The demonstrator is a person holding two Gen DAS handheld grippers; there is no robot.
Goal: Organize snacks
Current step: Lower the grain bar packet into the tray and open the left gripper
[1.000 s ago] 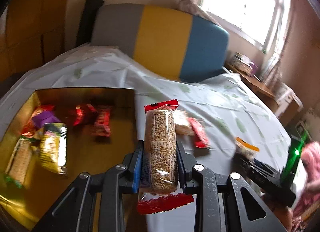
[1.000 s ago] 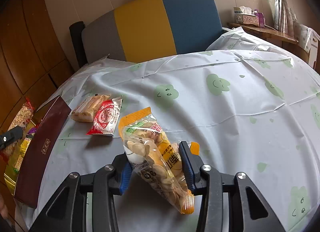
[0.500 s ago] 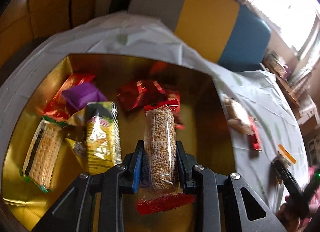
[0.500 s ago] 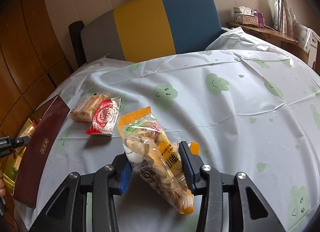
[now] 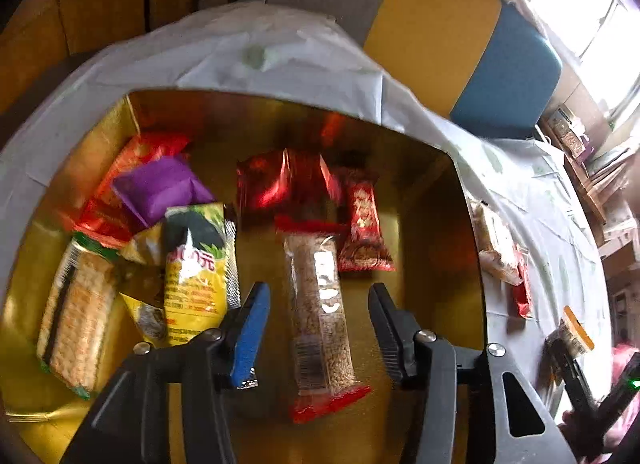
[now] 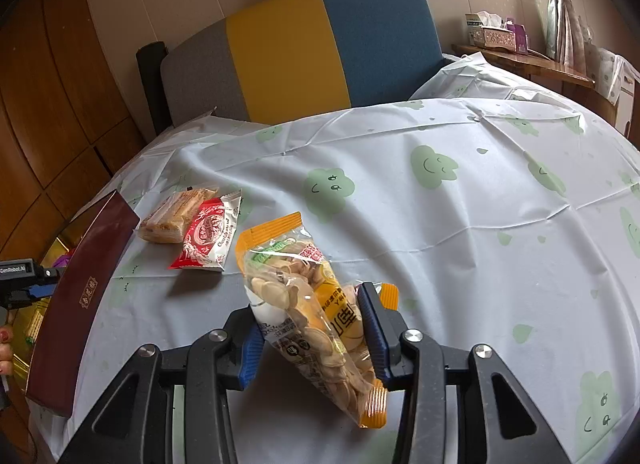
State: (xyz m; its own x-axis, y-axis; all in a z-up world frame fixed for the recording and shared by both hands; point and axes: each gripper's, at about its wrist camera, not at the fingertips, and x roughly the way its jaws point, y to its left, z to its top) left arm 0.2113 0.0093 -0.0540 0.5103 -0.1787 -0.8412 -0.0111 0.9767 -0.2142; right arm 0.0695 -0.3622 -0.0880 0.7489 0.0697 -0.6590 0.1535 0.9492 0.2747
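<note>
A long clear peanut bar pack (image 5: pixel 320 304) with red ends lies blurred on the floor of the gold box (image 5: pixel 432 264). My left gripper (image 5: pixel 316 292) hovers over it. Its jaws are opening, and the pads stand apart from the pack on both sides. My right gripper (image 6: pixel 310 316) is shut on a clear bag with orange ends (image 6: pixel 308 304), full of pale round chips, and holds it tilted above the tablecloth. A red and white packet (image 6: pixel 208 236) and a beige wafer packet (image 6: pixel 172 216) lie on the cloth beside the box's maroon wall (image 6: pixel 80 296).
Inside the box lie a yellow pack (image 5: pixel 196 260), a purple pouch (image 5: pixel 160 188), a cracker pack (image 5: pixel 76 320), red foil packets (image 5: pixel 280 184) and a red candy pack (image 5: pixel 362 232). A grey, yellow and blue chair back (image 6: pixel 304 48) stands behind the table. A shelf with tissue boxes (image 6: pixel 496 32) is at the far right.
My left gripper swung from over the cloth to above the gold box, then opened and let go of the peanut bar pack, which dropped into the box. The right gripper stayed still.
</note>
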